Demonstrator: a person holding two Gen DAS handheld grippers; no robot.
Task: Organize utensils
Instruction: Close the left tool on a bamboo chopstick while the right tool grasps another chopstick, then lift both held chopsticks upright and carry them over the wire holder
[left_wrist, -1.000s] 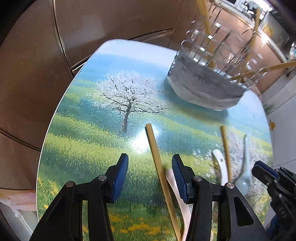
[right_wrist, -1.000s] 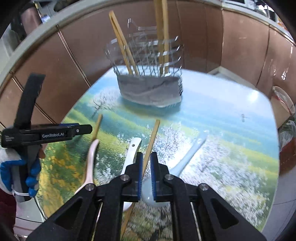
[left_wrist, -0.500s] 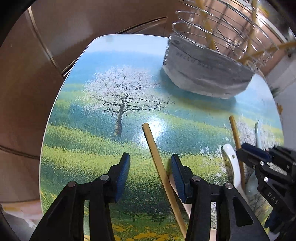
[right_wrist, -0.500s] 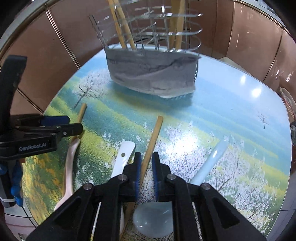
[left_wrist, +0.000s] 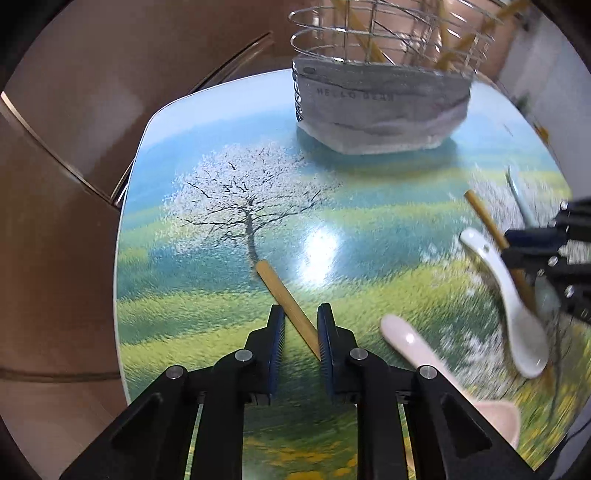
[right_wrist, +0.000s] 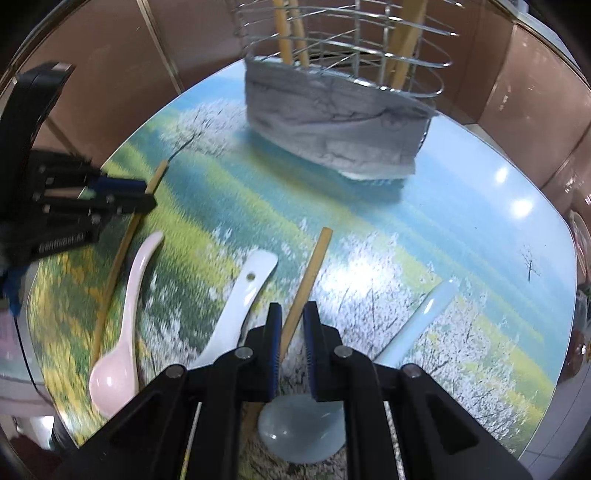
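We see 2 bamboo chopsticks lying loose on the table (right_wrist: 480, 206), whose glossy top is printed with blossoming trees over green and yellow fields. The left chopstick (left_wrist: 286, 302) is pale tan and square-ended, running diagonally at lower centre of the left wrist view, with the left gripper (left_wrist: 301, 328) narrowed around it; its right pad touches the stick, but we cannot tell whether the left pad does. The right chopstick (right_wrist: 306, 280) lies at centre of the right wrist view, and the right gripper (right_wrist: 293, 325) straddles it with its jaws narrow and a small gap at each side. We count 3 ceramic spoons on the table: a pink spoon (right_wrist: 122, 325) at lower left of the right wrist view, a white spoon (right_wrist: 240, 299) with a hole in its handle just left of the right chopstick, and a pale blue spoon (right_wrist: 413, 325) at lower right, its bowl under the gripper. At top centre stands a wire utensil holder (right_wrist: 343, 48) wrapped low in grey cloth, with at least 3 chopsticks upright inside.
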